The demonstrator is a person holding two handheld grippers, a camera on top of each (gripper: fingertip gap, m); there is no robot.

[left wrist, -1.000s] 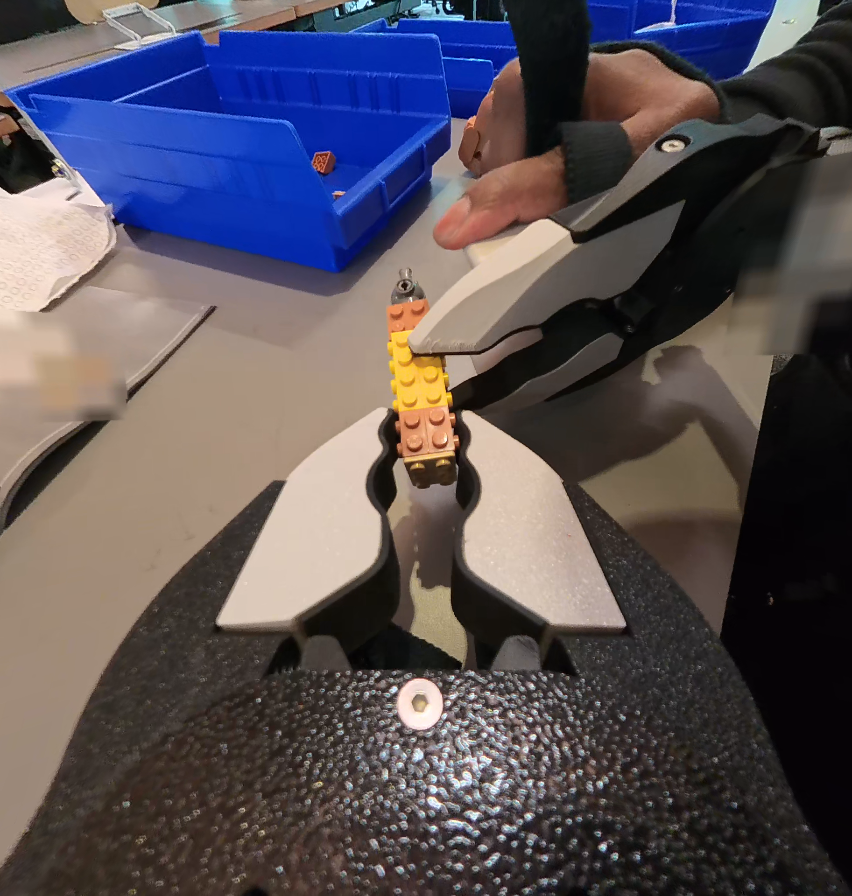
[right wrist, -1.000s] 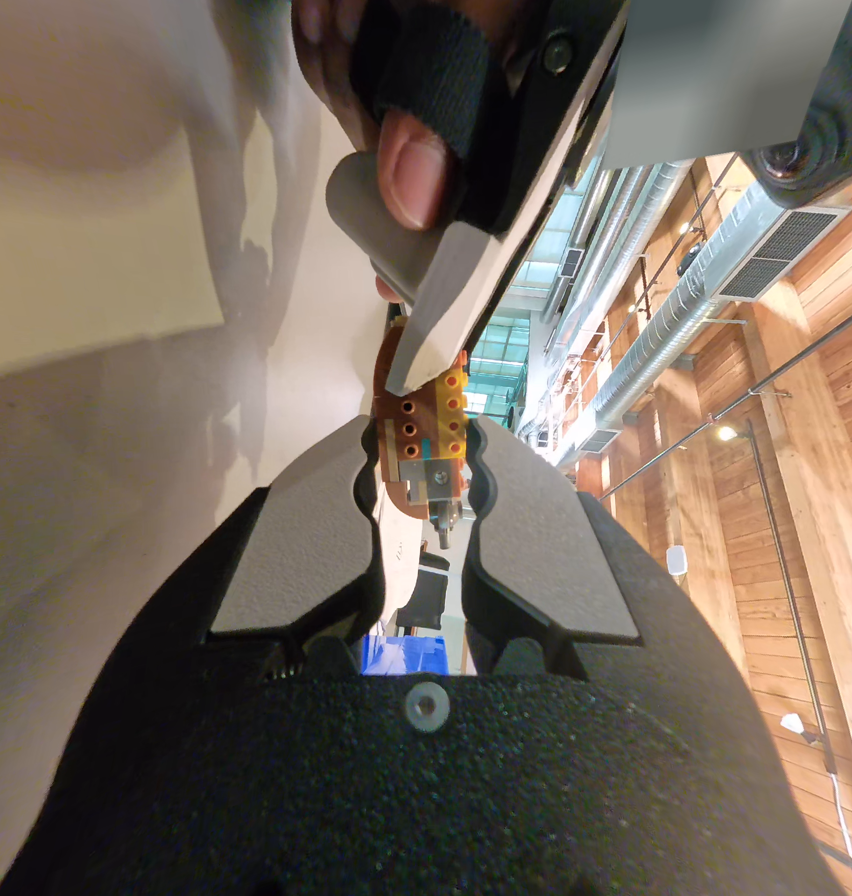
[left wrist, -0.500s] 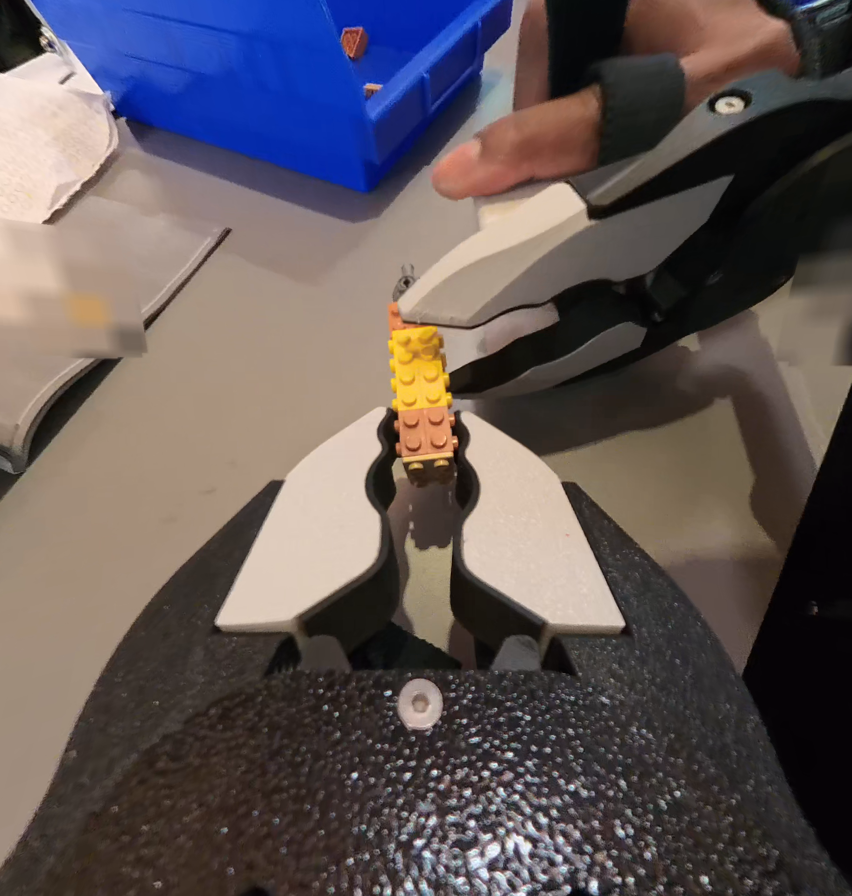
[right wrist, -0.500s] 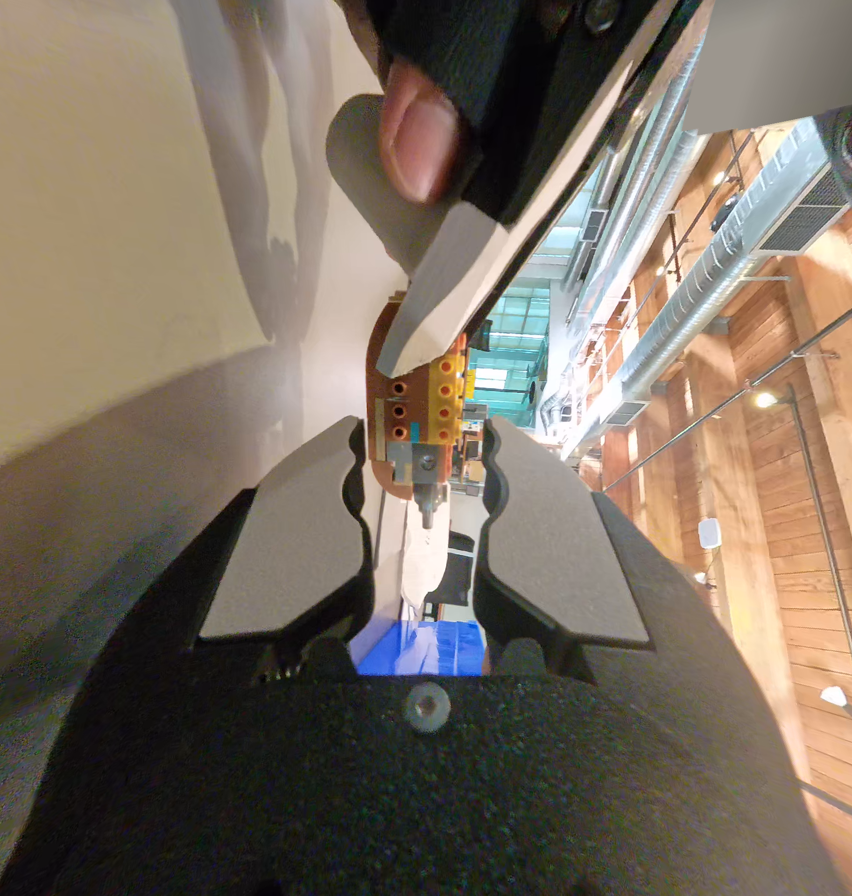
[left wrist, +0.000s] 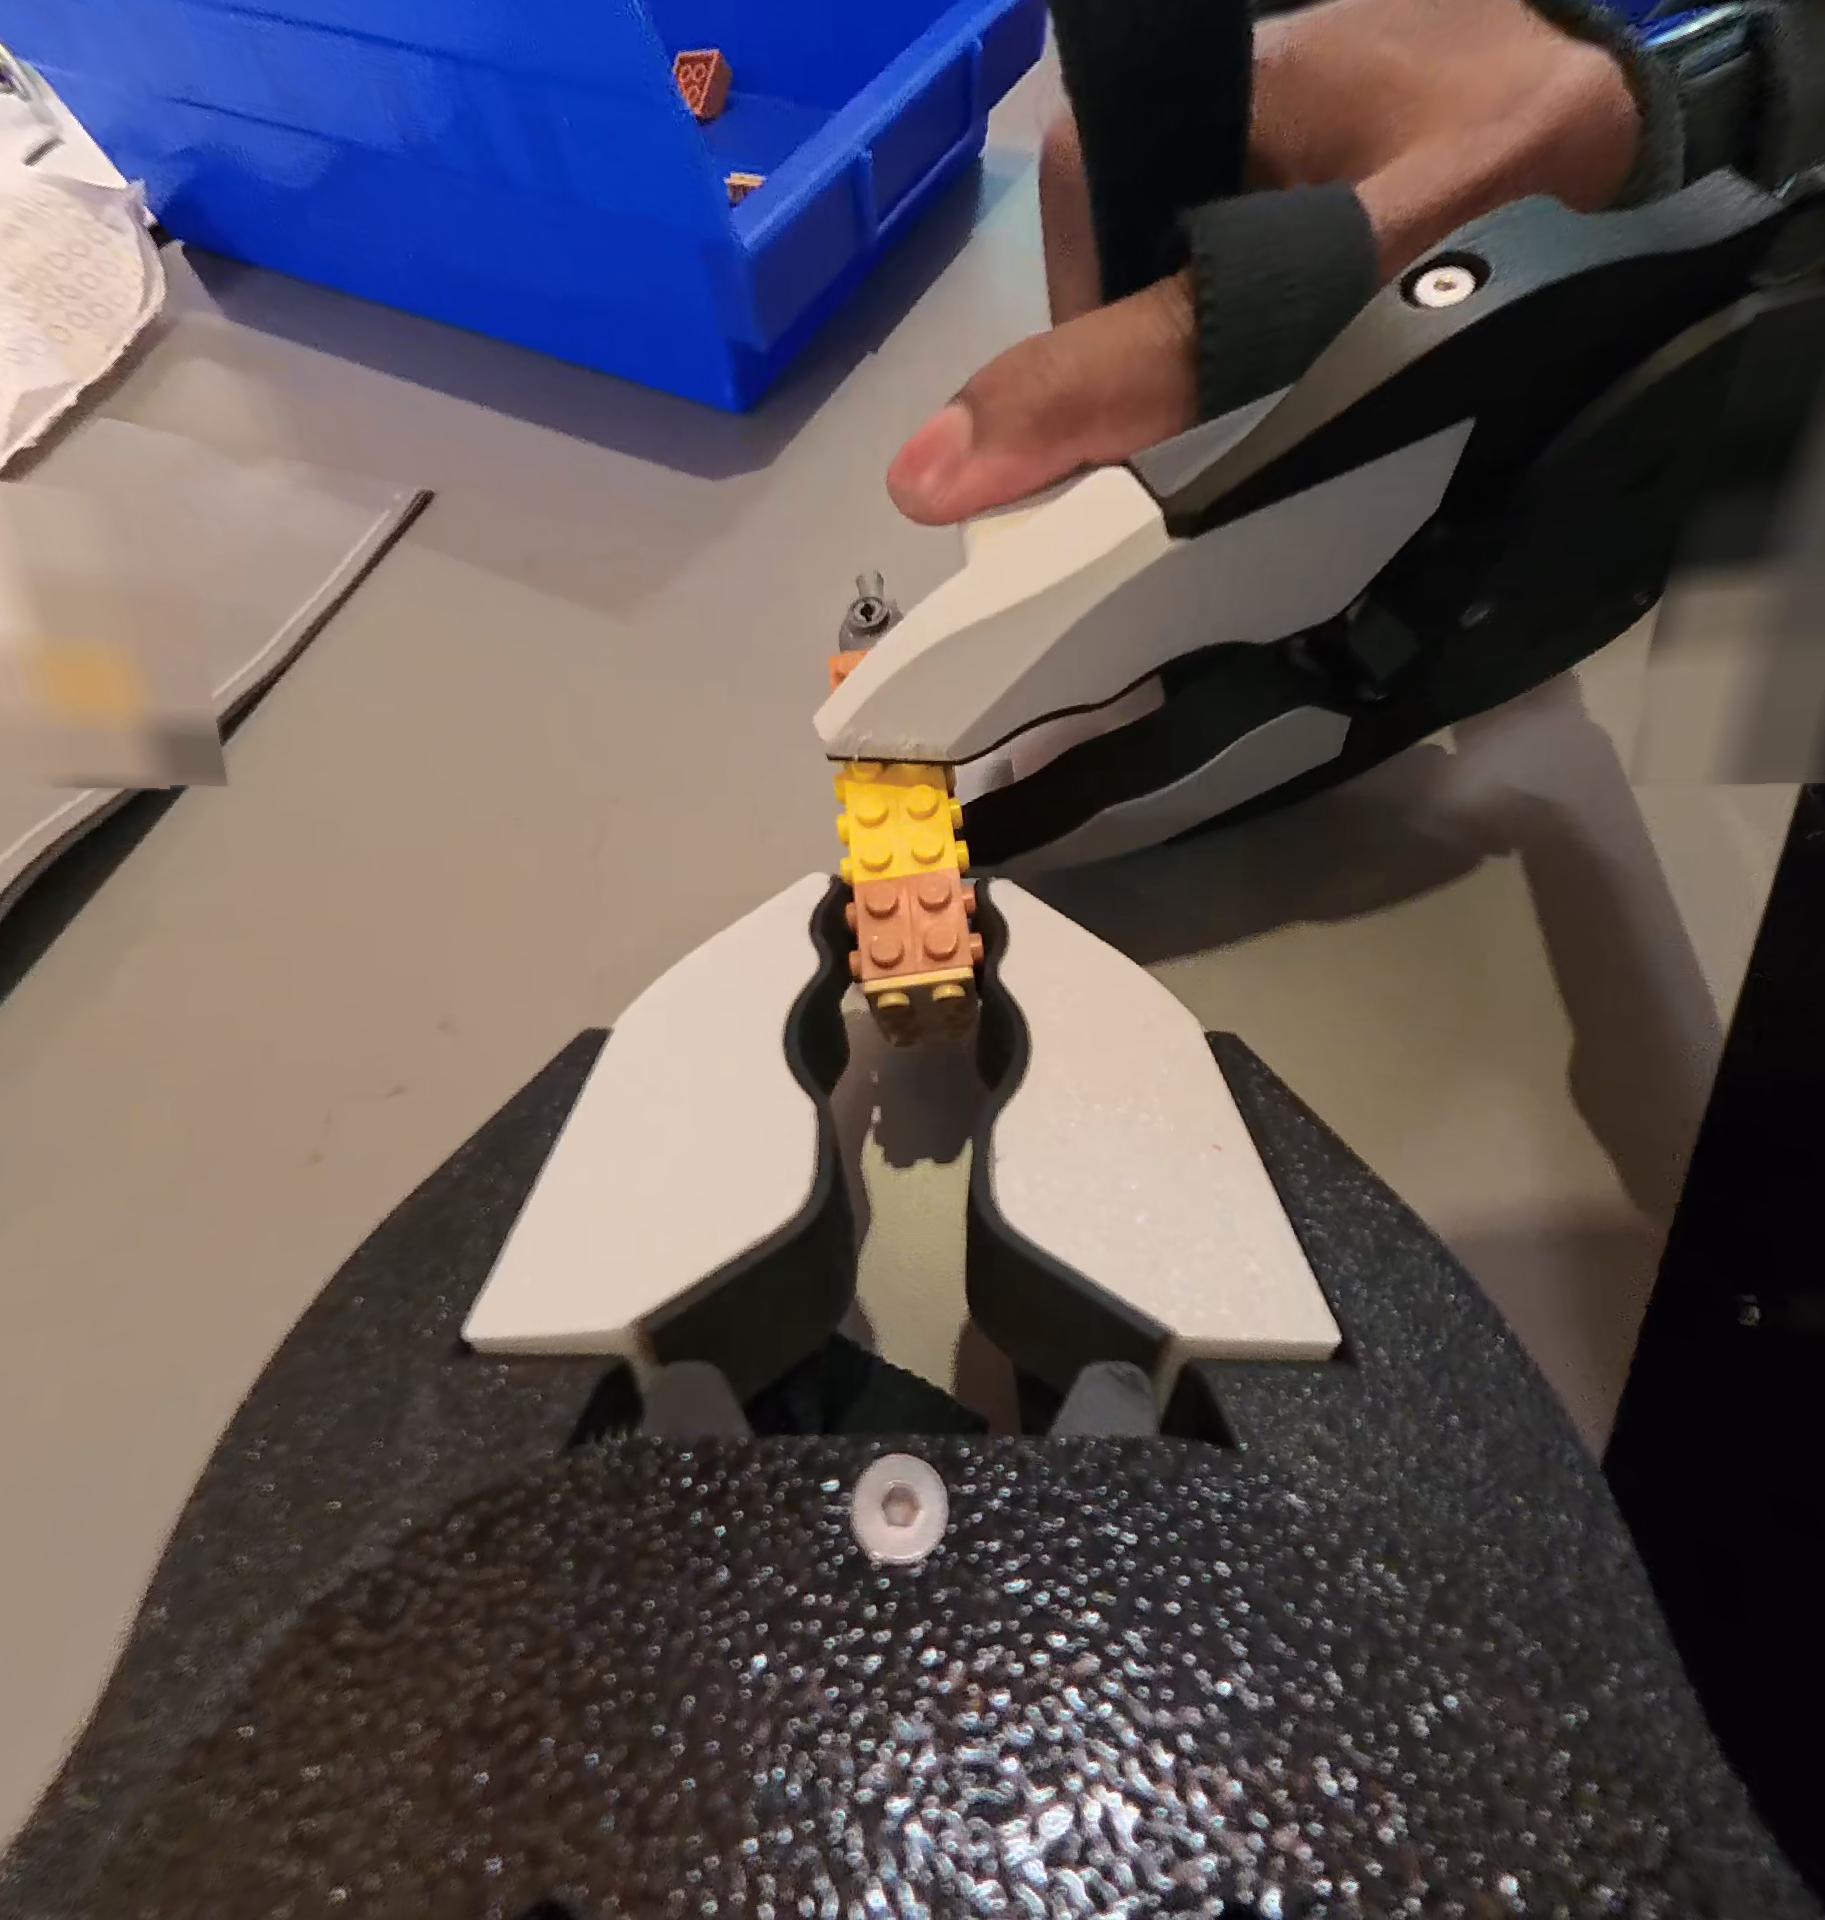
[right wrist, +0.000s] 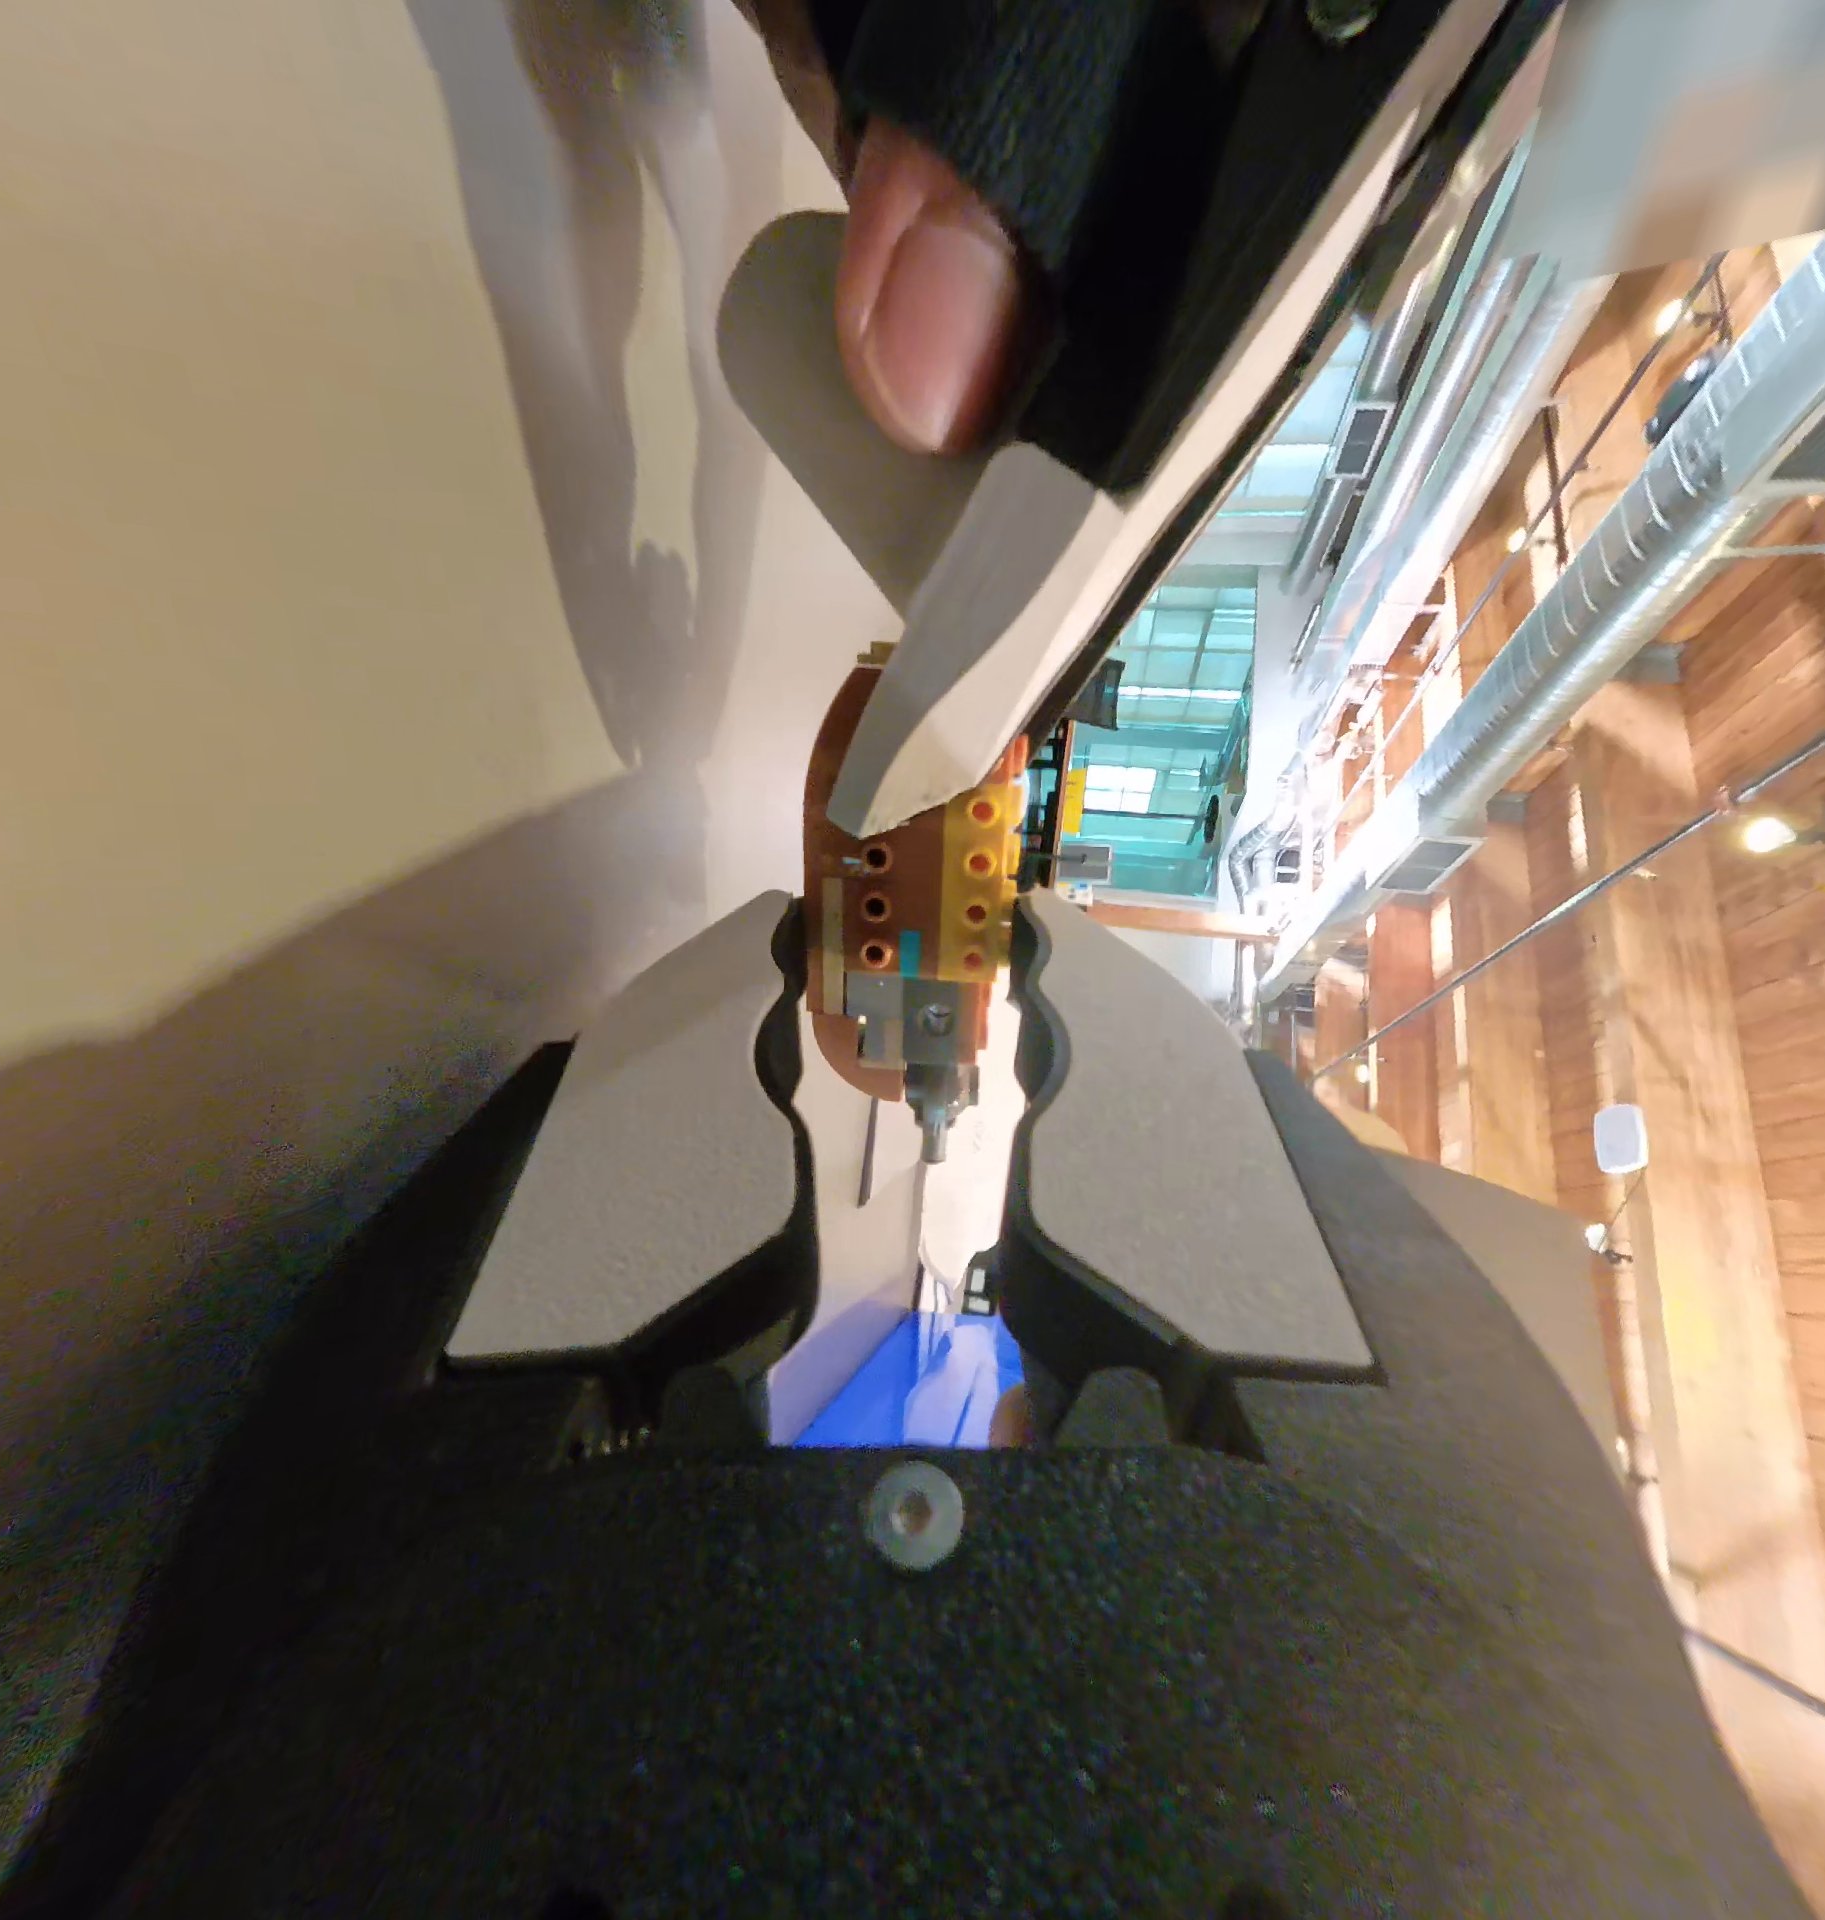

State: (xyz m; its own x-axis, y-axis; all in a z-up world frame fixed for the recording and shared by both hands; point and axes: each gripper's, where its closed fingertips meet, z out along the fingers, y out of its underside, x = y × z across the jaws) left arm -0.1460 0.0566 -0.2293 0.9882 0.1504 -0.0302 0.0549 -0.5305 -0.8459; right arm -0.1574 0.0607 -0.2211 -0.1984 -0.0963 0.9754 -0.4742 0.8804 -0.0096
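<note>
Left gripper [left wrist: 913, 935] pinched the brown end of the brick model [left wrist: 903, 831], held above the grey table [left wrist: 472, 987]. Right gripper [right wrist: 903, 935] clamped its far end, pads pressing brown and yellow sides. Beyond sat a blue bin [left wrist: 534, 187], paper [left wrist: 35, 312] further left.

Workshop or lab hall. Grey worktable [left wrist: 388, 1018] with blue parts bins [left wrist: 534, 187]; far above, exposed ducts [right wrist: 1573, 582], timber walls [right wrist: 1760, 935].

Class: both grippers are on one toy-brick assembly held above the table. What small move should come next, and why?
Probably a gentle pull apart. The left gripper clamps the brown end of the brick assembly; the right gripper closes on the far end, so both ends look held.
</note>
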